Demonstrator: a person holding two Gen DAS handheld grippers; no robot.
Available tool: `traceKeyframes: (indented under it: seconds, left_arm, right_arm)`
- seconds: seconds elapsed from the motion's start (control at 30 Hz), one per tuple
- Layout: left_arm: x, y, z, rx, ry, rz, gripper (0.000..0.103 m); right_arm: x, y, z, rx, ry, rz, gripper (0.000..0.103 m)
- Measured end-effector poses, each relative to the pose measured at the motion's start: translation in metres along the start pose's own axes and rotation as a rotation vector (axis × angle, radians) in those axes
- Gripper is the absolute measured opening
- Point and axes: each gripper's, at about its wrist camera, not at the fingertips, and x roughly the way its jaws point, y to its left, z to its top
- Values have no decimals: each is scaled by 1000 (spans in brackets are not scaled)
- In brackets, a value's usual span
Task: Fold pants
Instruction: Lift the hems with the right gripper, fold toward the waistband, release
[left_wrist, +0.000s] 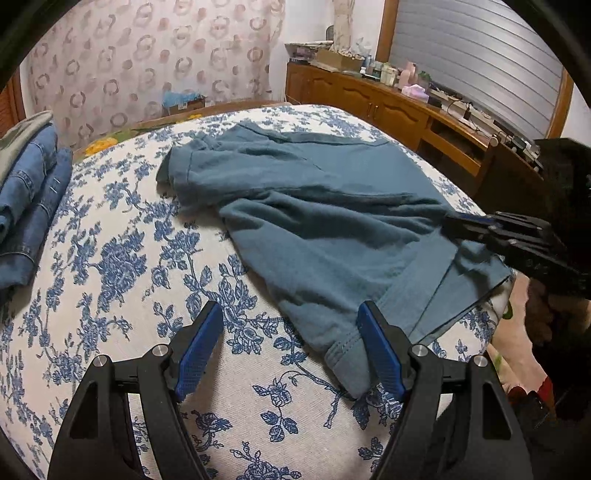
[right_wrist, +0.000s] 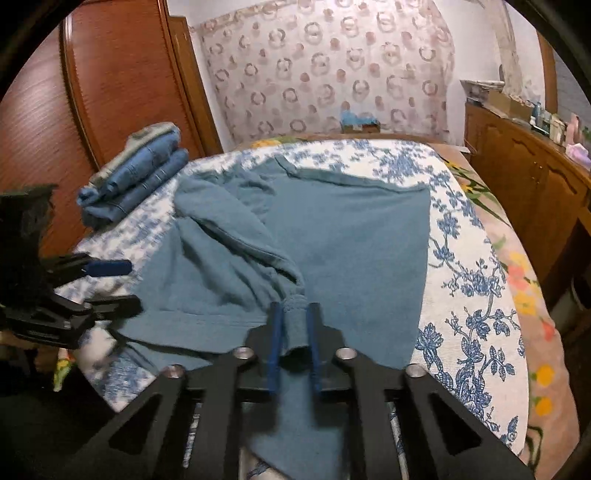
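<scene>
teal pants (left_wrist: 314, 206) lie crumpled across the middle of a bed covered by a white spread with blue flowers (left_wrist: 122, 266), one leg bunched toward the far left and a hem reaching the near edge. left gripper (left_wrist: 290, 347) hangs above the near edge with its blue pads spread wide; the pant hem lies just inside its right finger, not pinched. right gripper (right_wrist: 295, 321) has its two blue pads drawn close together on a puckered fold of the pants' cloth, holding it. in the left wrist view that gripper comes in from the right edge, resting on the fabric. folded jeans (left_wrist: 29, 206) sit stacked at the far left of the bed, well apart from the pants. wooden cabinet (left_wrist: 369, 99) with clutter runs along the right wall.
</scene>
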Motion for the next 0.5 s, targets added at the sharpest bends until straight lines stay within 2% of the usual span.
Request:
traceKeyframes:
  seconds: [0.13, 0.27, 0.37, 0.5]
  left_arm:
    - [-9, -2, 2, 5, -32, 3, 76]
    - [-13, -4, 5, 12, -46, -2, 76]
    - [-11, -5, 5, 18, -43, -7, 76]
    - [-7, -8, 3, 26, -29, -13, 76]
  right_arm:
    - [-34, 8, 0, -11, -75, 13, 7]
    - [-67, 12, -9, -30, -113, -2, 7]
    - [-86, 10, -21, -28, -119, -19, 7]
    - [-92, 1, -39, -14, -68, -56, 7]
